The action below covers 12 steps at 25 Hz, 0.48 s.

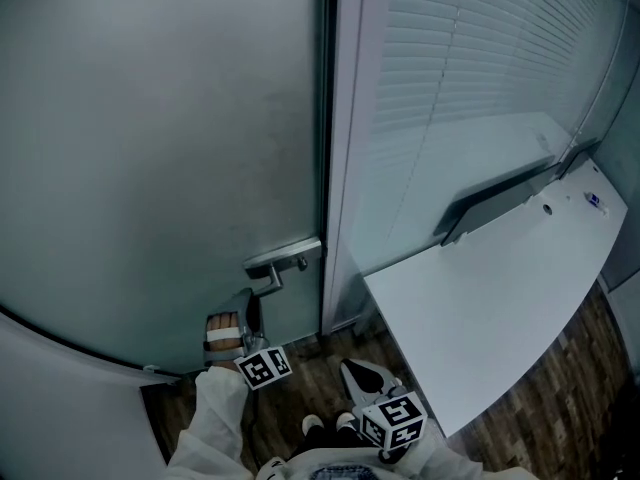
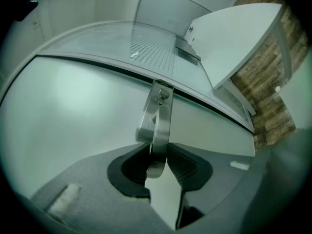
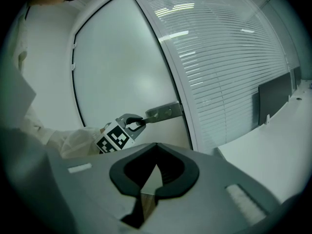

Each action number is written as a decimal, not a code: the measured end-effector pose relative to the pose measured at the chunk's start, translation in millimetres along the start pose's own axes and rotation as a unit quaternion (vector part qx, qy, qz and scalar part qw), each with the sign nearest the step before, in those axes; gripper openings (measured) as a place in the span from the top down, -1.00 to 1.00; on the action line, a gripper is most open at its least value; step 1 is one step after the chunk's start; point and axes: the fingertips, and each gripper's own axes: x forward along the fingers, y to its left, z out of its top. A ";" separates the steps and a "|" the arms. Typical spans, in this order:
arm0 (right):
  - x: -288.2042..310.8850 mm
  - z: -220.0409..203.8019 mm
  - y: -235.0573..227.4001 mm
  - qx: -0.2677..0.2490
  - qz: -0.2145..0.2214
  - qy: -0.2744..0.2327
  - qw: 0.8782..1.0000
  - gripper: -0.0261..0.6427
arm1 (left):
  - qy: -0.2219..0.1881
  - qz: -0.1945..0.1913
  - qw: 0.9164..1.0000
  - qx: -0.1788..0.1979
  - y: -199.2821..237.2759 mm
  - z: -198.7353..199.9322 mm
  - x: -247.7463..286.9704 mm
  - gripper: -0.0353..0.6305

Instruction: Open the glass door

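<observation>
The frosted glass door [image 1: 150, 168] is closed against its pale frame [image 1: 345, 168]. Its metal lever handle [image 1: 283, 261] sticks out near the door's edge. My left gripper [image 1: 252, 308] reaches up to the lever's free end. In the left gripper view the lever [image 2: 160, 126] runs between the dark pads [image 2: 187, 167], which press on both its sides. The right gripper view shows the left gripper [image 3: 134, 123] clamped on the handle [image 3: 163, 113]. My right gripper [image 1: 350, 368] hangs low by the person's body, away from the door, tips together and empty [image 3: 156, 147].
Right of the frame is a glass partition with white blinds [image 1: 480, 58]. A white desk [image 1: 500, 308] stands against it with a dark monitor [image 1: 500, 203] on it. Dark wood floor [image 1: 300, 378] lies below, with the person's shoes on it.
</observation>
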 end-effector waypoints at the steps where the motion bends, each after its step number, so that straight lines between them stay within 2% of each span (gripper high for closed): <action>1: 2.0 -1.1 0.8 0.001 0.002 0.003 1.000 0.90 | 0.003 0.000 1.000 -0.015 -0.2 -0.3 0.4 0.56; 6: 8.9 -5.3 3.1 0.002 0.014 0.012 1.000 0.90 | -0.007 0.004 0.995 -0.095 -8.1 -4.3 3.4 0.55; 10: 8.8 -5.7 -0.4 0.005 0.014 0.018 1.000 0.90 | -0.008 -0.006 0.981 -0.196 -21.8 -9.1 8.1 0.56; 12: 7.7 -5.5 -3.1 0.005 0.015 0.019 1.000 0.90 | -0.005 -0.002 0.977 -0.213 -22.6 -8.5 7.1 0.56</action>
